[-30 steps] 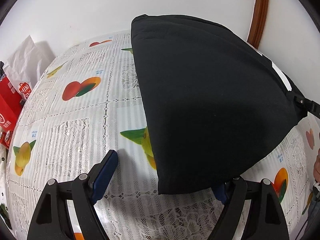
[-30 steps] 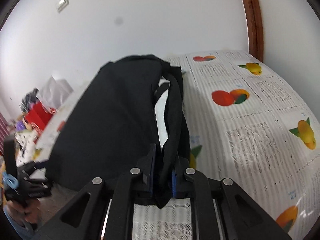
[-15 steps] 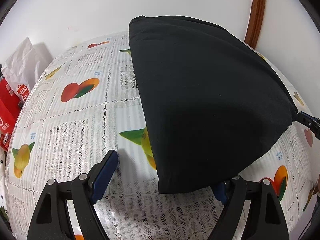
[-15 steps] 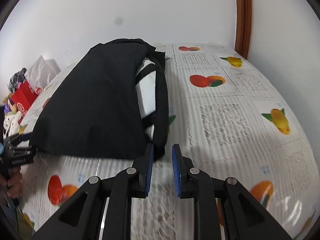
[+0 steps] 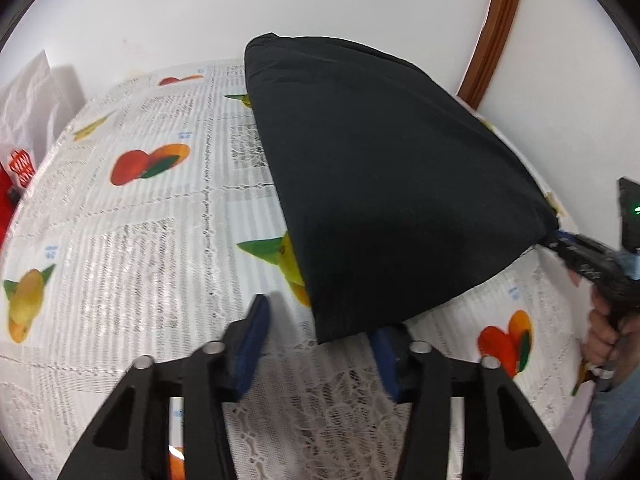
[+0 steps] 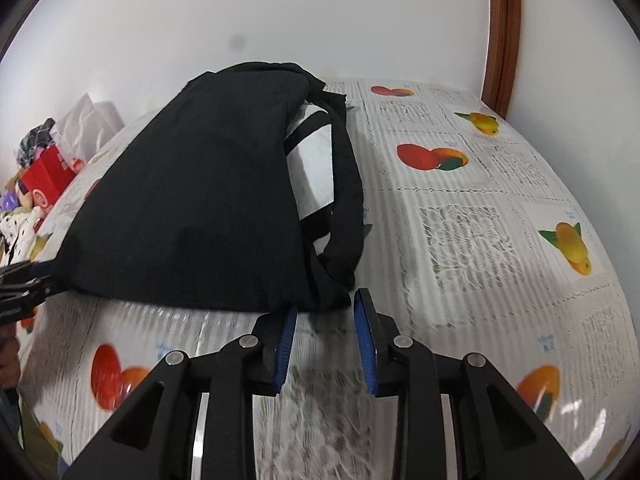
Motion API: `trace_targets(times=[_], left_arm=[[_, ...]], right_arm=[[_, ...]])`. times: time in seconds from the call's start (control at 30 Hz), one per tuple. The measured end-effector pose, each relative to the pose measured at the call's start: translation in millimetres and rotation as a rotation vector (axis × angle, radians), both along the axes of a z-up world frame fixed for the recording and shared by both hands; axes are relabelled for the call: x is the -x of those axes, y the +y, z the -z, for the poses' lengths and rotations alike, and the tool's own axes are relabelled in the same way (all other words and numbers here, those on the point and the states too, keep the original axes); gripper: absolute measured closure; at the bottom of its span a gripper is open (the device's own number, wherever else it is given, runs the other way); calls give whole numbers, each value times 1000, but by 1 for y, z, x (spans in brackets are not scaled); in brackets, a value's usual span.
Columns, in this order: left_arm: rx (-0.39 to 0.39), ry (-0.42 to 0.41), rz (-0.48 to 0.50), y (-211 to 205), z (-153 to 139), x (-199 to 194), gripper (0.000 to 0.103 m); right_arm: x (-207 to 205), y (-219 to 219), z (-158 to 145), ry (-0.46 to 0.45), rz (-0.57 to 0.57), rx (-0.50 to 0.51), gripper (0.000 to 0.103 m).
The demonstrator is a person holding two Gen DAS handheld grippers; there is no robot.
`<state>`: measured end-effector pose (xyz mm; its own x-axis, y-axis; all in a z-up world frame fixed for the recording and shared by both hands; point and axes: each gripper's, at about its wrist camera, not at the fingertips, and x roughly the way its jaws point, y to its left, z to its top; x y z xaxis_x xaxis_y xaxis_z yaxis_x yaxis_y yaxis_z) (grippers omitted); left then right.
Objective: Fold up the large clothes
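Observation:
A black garment [image 5: 384, 184], folded with a white striped layer [image 6: 316, 160] showing inside, lies on the fruit-print tablecloth [image 5: 132, 240]. My left gripper [image 5: 320, 336] has its jaws closing. The garment's near corner hangs between them, beside the right pad, and the left pad stands clear of the cloth. My right gripper [image 6: 325, 320] is opening just short of the garment's black hem [image 6: 336, 280], with only tablecloth between its pads. The right gripper [image 5: 576, 248] also shows at the garment's right corner, and the left gripper [image 6: 20, 284] at the other corner.
A white plastic bag [image 5: 28, 112] and a red box [image 6: 44, 176] crowd the table's left side. A white wall and a brown door frame [image 5: 492, 40] stand behind. A person's hand [image 5: 604, 332] grips the right tool's handle.
The left jaws have narrowed around the garment's near corner. The right jaws let go of the black hem, widened and drew back, and the garment settled flat on the table.

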<state>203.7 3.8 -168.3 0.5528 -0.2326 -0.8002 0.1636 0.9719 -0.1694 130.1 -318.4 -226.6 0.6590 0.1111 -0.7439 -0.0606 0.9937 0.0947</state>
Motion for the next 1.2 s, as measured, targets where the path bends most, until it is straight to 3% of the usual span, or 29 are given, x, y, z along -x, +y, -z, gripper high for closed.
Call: trace_targets(times=[0.07, 0.2, 0.43, 0.53, 0.7, 0.87, 1.03, 1.2], left_arm=[[20, 5, 14, 0, -1, 0, 85], [38, 19, -3, 5, 0, -3, 88], [57, 68, -51, 16, -3, 2, 89], [57, 76, -61, 19, -7, 10, 88], [-37, 24, -89, 12, -20, 25, 76], [-44, -19, -106, 7, -36, 31, 68], [-52, -76, -121, 2, -58, 40, 53], [-67, -133, -137, -2, -80, 55, 46]], right_arm=[[-5, 3, 4, 8, 4, -4, 75], [-13, 8, 3, -6, 13, -7, 85], [-8, 16, 0, 16, 11, 19, 82], [10, 7, -5, 23, 23, -16, 81], [33, 2, -24, -24, 38, -13, 80], [24, 9, -35, -45, 47, -4, 79], [7, 23, -29, 26, 94, 38, 79], [18, 28, -35, 56, 119, 49, 79]])
